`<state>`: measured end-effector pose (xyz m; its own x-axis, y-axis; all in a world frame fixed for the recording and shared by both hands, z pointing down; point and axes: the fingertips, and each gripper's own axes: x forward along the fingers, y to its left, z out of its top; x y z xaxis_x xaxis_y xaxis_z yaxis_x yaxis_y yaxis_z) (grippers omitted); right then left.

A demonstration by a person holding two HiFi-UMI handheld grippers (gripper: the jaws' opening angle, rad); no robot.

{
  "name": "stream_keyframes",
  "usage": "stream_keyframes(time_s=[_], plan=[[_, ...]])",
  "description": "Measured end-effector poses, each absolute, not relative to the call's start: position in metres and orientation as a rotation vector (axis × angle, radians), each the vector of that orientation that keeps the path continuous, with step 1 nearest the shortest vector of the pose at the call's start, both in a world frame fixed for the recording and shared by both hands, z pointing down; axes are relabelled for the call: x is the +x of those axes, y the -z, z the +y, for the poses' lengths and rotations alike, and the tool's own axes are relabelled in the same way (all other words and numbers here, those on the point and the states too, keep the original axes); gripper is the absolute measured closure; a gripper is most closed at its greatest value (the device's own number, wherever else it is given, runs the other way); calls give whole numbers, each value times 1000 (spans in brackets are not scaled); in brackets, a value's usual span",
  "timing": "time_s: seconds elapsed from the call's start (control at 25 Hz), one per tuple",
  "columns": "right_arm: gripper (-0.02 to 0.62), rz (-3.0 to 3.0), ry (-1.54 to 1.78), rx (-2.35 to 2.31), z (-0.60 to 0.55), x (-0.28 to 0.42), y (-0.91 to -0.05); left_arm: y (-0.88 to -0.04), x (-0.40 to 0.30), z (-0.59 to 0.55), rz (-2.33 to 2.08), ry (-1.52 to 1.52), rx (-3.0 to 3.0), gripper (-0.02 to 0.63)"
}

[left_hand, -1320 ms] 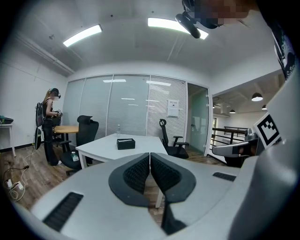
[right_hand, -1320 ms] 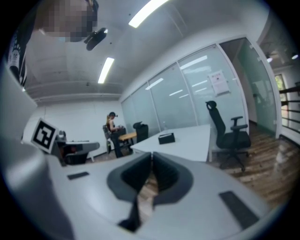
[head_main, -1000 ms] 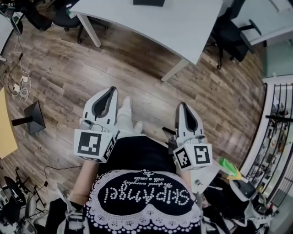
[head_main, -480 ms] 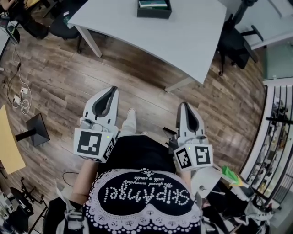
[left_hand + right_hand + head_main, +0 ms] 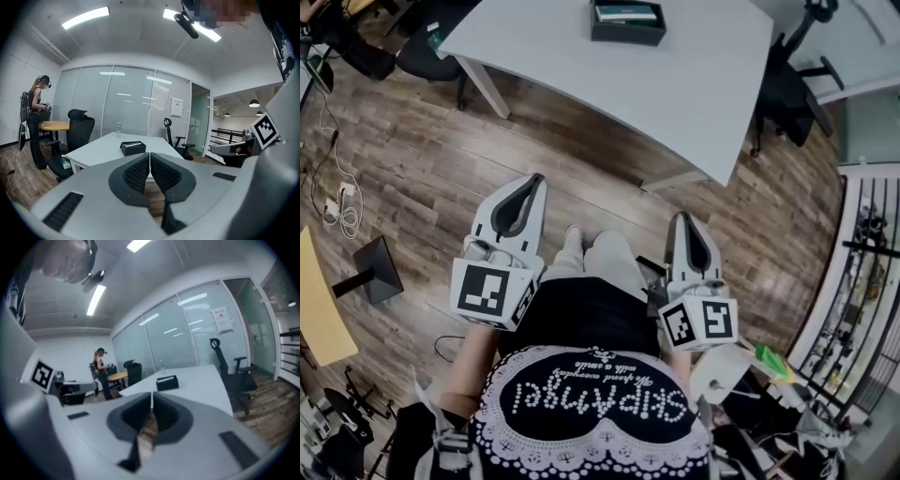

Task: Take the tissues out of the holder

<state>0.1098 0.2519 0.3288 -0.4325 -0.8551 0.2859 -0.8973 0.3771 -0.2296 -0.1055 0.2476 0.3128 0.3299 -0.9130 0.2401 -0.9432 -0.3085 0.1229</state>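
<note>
The black tissue holder [image 5: 626,21] stands on the far part of a white table [image 5: 675,89], with pale tissues showing in its open top. It also appears as a small dark box in the left gripper view [image 5: 133,148] and the right gripper view [image 5: 167,382]. My left gripper [image 5: 532,181] and right gripper [image 5: 683,218] are held at waist height over the wooden floor, well short of the table. Both point toward it. In each gripper view the jaws meet with nothing between them: left gripper [image 5: 150,157], right gripper [image 5: 151,397].
Black office chairs stand at the table's right [image 5: 783,84] and left [image 5: 422,42] ends. A wooden desk edge [image 5: 314,300] and a black stand [image 5: 373,267] are on my left. Another person [image 5: 35,124] stands by a round table. A railing [image 5: 862,281] runs on my right.
The table has come lower and closer in the head view, and the holder has come into sight at the top. Both grippers keep their pose, still shut.
</note>
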Motion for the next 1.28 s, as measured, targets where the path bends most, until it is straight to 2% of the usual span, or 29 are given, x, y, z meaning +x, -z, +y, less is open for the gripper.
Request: stream_keyframes(time_s=[0.52, 1.28], plan=[[560, -2511, -575, 1531, 215, 95, -345, -328, -124, 224, -1721, -199, 2286, 580], [560, -2519, -582, 1499, 72, 125, -351, -328, -94, 85, -1757, -179, 2265, 580]])
